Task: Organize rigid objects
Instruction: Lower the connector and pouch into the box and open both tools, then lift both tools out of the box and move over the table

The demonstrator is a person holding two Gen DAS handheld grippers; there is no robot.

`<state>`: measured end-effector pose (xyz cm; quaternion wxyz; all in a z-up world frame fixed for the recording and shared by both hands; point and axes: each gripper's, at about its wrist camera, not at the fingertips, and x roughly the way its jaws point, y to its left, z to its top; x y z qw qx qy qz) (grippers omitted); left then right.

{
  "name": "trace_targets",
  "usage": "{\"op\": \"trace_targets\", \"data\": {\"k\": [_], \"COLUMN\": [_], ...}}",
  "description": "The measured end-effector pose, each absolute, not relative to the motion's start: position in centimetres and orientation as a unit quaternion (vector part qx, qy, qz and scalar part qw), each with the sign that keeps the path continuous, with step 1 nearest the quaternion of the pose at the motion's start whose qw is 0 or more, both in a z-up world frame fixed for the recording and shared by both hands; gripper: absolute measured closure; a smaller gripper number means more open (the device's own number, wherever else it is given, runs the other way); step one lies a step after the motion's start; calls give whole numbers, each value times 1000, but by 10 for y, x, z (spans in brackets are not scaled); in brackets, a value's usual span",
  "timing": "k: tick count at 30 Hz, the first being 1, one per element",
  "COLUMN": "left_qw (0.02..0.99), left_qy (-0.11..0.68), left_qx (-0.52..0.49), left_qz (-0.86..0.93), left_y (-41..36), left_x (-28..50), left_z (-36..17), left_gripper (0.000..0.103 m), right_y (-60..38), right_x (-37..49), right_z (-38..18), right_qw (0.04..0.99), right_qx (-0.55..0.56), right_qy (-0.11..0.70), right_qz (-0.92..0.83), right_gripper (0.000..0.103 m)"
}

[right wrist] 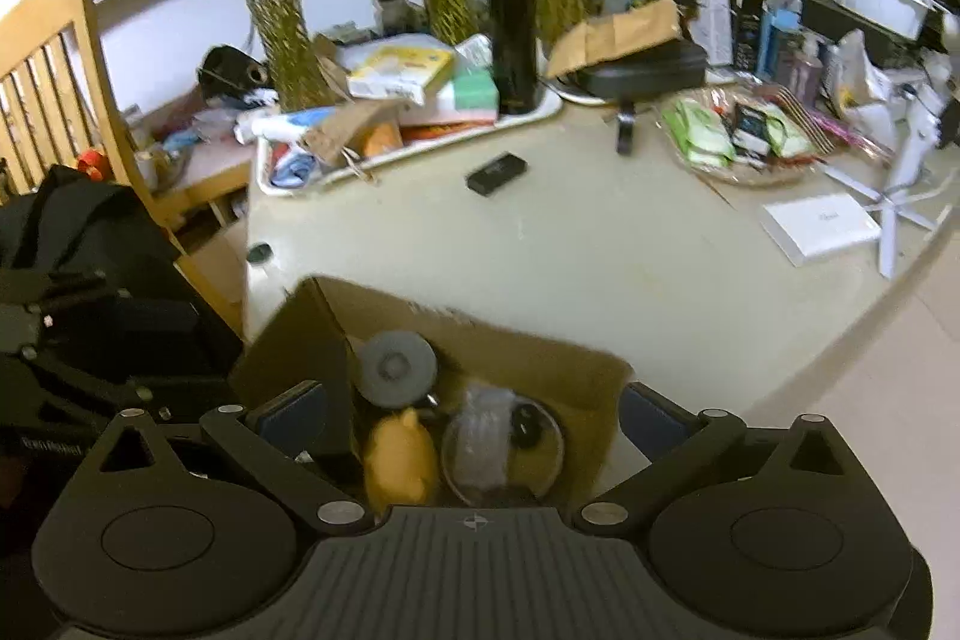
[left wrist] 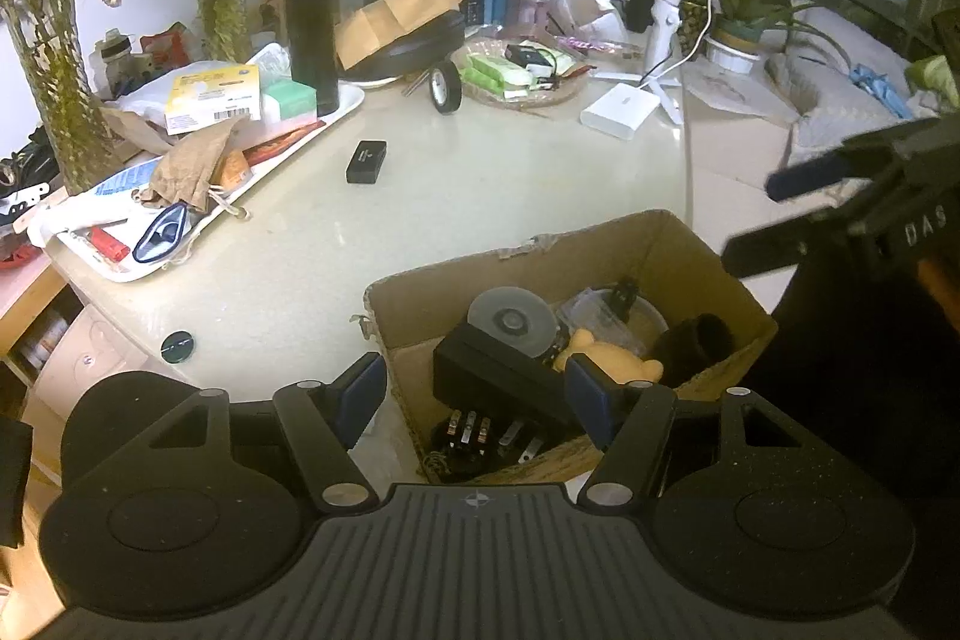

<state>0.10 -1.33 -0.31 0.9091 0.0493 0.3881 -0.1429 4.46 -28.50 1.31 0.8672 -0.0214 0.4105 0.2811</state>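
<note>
Left claw (left wrist: 474, 394) half-open, right claw (right wrist: 474, 421) wide, empty

Rough corrugated cardboard box (left wrist: 648, 244); glossy pale tabletop (left wrist: 480, 196); matt black flask (left wrist: 311, 28).

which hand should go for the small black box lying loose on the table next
Right, probably. Its fingers stand wide open with nothing between them, above the carton, and the black box lies ahead of it on bare table. The left gripper is only half open, straddling the carton's corner.
</note>
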Motion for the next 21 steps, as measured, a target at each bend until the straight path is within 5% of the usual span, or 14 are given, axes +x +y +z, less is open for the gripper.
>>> {"op": "trace_targets", "data": {"k": [21], "left_qw": [905], "left_qy": [413], "left_qx": [44], "left_qz": [-97], "left_y": [-3], "left_x": [8], "left_z": [1], "left_gripper": [25], "right_y": [-276], "right_x": [47], "right_z": [-10], "right_qw": [849], "right_qx": [-26], "right_qy": [457], "right_qz": [265], "right_gripper": [0]}}
